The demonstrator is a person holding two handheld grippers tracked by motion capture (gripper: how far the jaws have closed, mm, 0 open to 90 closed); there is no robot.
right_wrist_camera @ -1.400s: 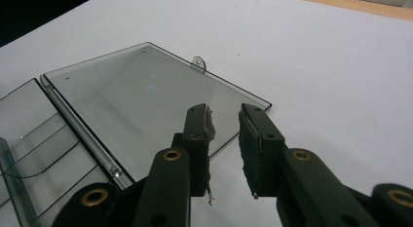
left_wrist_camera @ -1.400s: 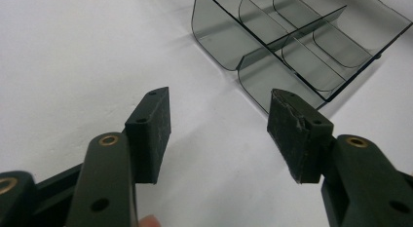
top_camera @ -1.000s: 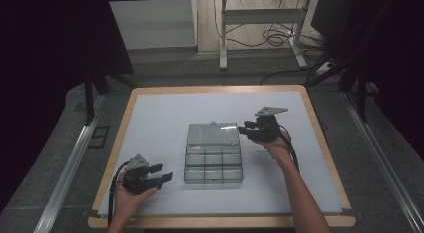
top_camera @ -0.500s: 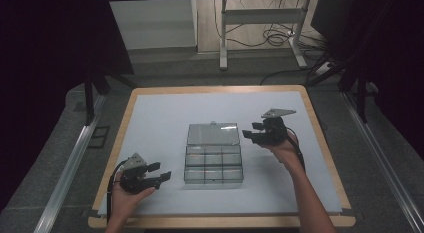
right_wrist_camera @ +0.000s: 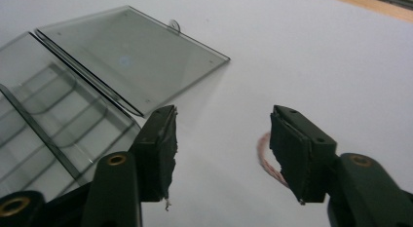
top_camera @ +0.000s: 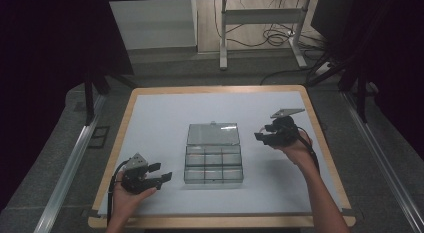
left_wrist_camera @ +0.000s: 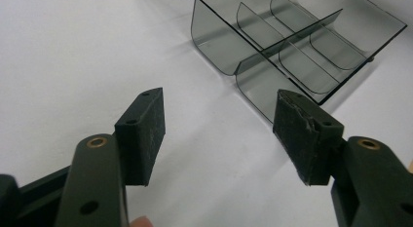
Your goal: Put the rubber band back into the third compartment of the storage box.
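With the lid of the clear compartment box already laid back flat on the white table, the step in hand is judged to be a withdrawal from the box after opening it, with nothing carried by either tool. The right gripper is held raised just beside the lid's far corner, pointed toward the box; its jaws have just been opening and then easing in slightly, and nothing is gripped between them. Ahead of it, in the right gripper view, the lid is seen up and to the left, and a small reddish loop, perhaps a rubber band, lies on the table beyond its right-hand pad. The left gripper is rested low, released and spread wide, its jaws having just been opening, with the box's near corner ahead and to its right. Something to fill the compartments is probably called for next; the loop would need a low, careful pinch.
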